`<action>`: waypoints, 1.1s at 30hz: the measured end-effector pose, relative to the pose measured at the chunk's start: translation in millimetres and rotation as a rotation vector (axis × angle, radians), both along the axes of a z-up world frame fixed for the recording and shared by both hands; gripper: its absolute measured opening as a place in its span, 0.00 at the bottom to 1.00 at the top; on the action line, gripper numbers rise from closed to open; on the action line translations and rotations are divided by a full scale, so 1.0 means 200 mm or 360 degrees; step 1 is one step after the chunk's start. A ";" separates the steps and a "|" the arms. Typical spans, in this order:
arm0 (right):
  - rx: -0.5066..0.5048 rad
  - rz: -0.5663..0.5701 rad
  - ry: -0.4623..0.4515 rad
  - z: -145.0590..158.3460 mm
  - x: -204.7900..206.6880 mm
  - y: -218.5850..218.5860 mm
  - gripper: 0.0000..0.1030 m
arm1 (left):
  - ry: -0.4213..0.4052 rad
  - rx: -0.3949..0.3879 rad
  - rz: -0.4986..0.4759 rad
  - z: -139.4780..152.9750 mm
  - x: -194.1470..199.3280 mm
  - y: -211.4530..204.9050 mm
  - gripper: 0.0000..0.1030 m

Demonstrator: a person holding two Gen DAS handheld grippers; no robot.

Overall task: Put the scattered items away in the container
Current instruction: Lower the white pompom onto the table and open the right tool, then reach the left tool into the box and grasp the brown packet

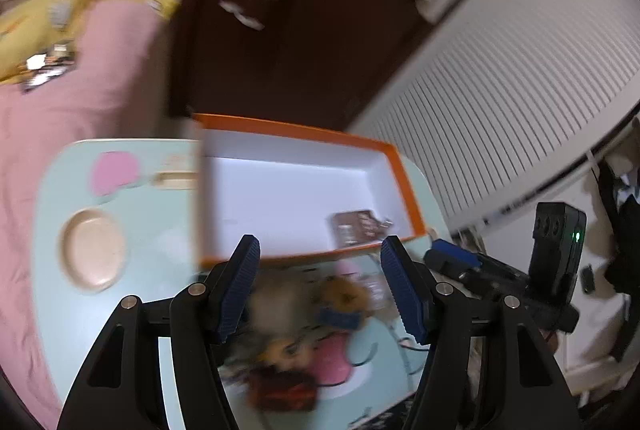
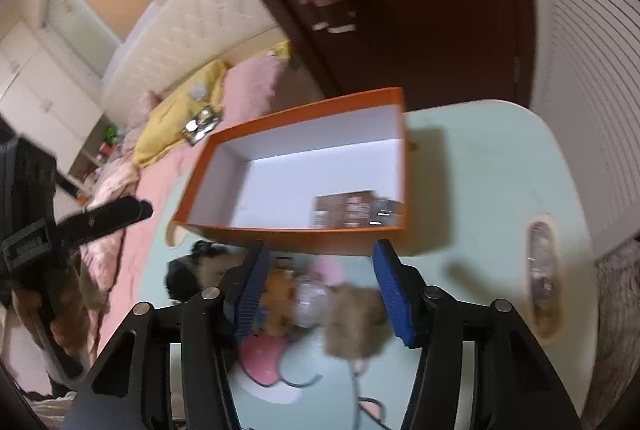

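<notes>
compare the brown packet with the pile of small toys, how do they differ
The brown packet already lies inside the orange box, flat in a near corner; the pile of small toys is outside it on the pale green table. The packet is one flat, dark rectangle; the pile is several fuzzy, mixed-colour pieces, too blurred to identify. Neither is held by a gripper.

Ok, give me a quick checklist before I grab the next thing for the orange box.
1. Orange box open and on the table: ok.
2. Room left in the box: ok, only a brown packet lies in one corner.
3. Left claw free: ok, nothing between its fingers.
4. Right claw free: ok, apart, nothing pinched.
5. Items left to tidy: not ok, a blurred pile sits in front of the box.
6. Which item is which: cannot tell, too blurred.
</notes>
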State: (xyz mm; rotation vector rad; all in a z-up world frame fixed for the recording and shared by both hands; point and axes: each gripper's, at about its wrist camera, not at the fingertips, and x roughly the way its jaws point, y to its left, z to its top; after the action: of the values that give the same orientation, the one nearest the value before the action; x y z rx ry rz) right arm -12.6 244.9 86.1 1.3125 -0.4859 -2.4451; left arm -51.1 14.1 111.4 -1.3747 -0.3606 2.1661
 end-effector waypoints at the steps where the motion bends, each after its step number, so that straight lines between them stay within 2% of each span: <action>1: 0.0014 -0.0036 0.0005 0.00 0.00 0.03 0.52 | -0.0053 -0.0016 -0.0056 -0.03 -0.06 0.07 0.62; 6: -0.0077 -0.0146 -0.0013 -0.03 0.01 0.17 0.52 | -0.0318 -0.0206 -0.0242 -0.22 -0.31 0.42 0.62; 7: -0.0095 -0.0160 -0.0016 -0.04 0.01 0.19 0.52 | -0.0339 -0.0248 -0.0266 -0.25 -0.33 0.47 0.62; 9: -0.0112 -0.0176 -0.0022 -0.06 0.01 0.22 0.52 | -0.0337 -0.0367 -0.0285 -0.28 -0.36 0.57 0.62; 13: -0.0161 -0.0198 -0.0038 -0.08 0.01 0.27 0.52 | -0.0347 -0.0497 -0.0305 -0.36 -0.38 0.68 0.62; 18: -0.0190 -0.0187 -0.0050 -0.11 -0.01 0.29 0.52 | -0.0241 -0.0709 -0.0295 -0.43 -0.36 0.70 0.63; 24: -0.0224 -0.0171 -0.0051 -0.13 -0.01 0.29 0.52 | -0.0240 -0.0720 -0.0251 -0.43 -0.38 0.62 0.63; 28: -0.0240 -0.0169 -0.0060 -0.14 0.00 0.28 0.52 | -0.0255 -0.0752 -0.0129 -0.42 -0.41 0.53 0.63; 31: -0.0260 -0.0168 -0.0063 -0.15 0.01 0.28 0.52 | -0.0309 -0.0644 -0.0108 -0.39 -0.41 0.48 0.63; 33: -0.0269 -0.0168 -0.0060 -0.15 0.01 0.28 0.52 | -0.0336 -0.0630 -0.0145 -0.39 -0.40 0.51 0.63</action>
State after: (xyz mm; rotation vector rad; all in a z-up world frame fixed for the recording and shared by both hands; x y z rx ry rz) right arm -10.3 300.4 56.3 1.2949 -0.7721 -2.4049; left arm -130.9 116.0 34.1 -1.8041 0.0623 2.0949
